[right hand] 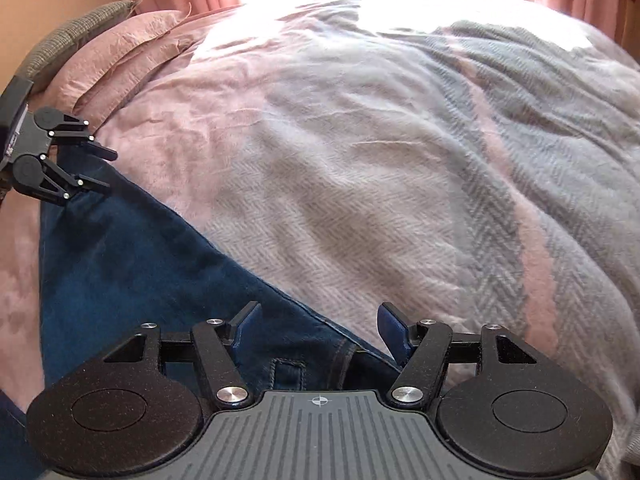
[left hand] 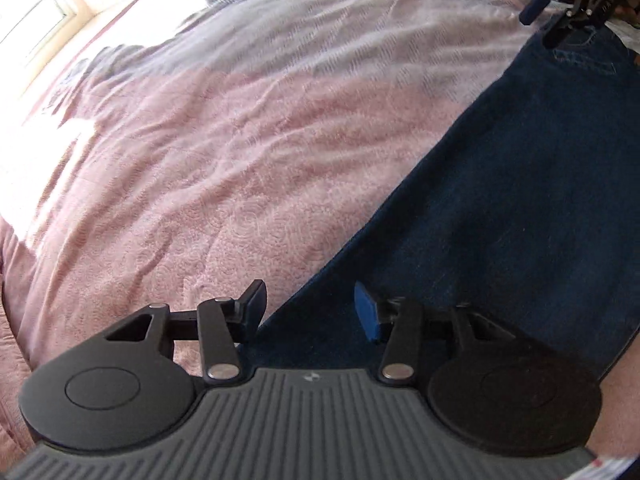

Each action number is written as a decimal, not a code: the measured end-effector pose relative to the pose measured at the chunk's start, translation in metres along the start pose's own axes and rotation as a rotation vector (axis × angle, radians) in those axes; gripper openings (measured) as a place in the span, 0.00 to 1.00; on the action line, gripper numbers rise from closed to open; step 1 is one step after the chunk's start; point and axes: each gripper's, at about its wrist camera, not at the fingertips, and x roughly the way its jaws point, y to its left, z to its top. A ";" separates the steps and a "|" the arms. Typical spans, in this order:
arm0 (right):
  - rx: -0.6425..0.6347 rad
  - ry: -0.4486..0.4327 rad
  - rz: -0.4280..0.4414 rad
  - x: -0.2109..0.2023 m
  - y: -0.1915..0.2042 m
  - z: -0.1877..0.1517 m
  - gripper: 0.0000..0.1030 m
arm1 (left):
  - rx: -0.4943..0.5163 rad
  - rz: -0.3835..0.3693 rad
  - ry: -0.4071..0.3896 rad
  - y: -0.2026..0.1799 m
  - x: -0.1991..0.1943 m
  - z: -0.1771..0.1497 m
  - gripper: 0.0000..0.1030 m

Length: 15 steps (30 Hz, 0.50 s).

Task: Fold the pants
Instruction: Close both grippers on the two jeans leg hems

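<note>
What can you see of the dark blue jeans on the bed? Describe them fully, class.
The jeans are dark blue denim, lying flat in one long strip across the pink bedspread and grey-pink blanket. At one end, stitched seams and a belt loop show; a stitched back pocket is visible nearby. The right gripper stands open over that end, the left gripper open over the other. Neither visibly pinches the cloth.

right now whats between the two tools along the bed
The dark blue pants stretch between left tool and right tool, lying flat on the pink bedspread; the right wrist view shows it best.
</note>
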 end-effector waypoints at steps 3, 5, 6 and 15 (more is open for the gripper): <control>-0.039 0.062 0.012 0.017 0.002 0.000 0.60 | 0.024 -0.031 0.025 0.006 0.011 -0.002 0.48; -0.060 0.083 0.008 0.024 0.003 -0.003 0.59 | 0.049 -0.029 0.038 0.004 0.018 -0.004 0.50; -0.064 0.079 -0.001 0.024 0.005 -0.004 0.48 | 0.063 -0.022 0.043 0.000 0.021 -0.004 0.49; -0.287 -0.073 -0.253 -0.038 0.075 -0.028 0.05 | 0.178 0.185 -0.067 -0.065 -0.019 -0.028 0.01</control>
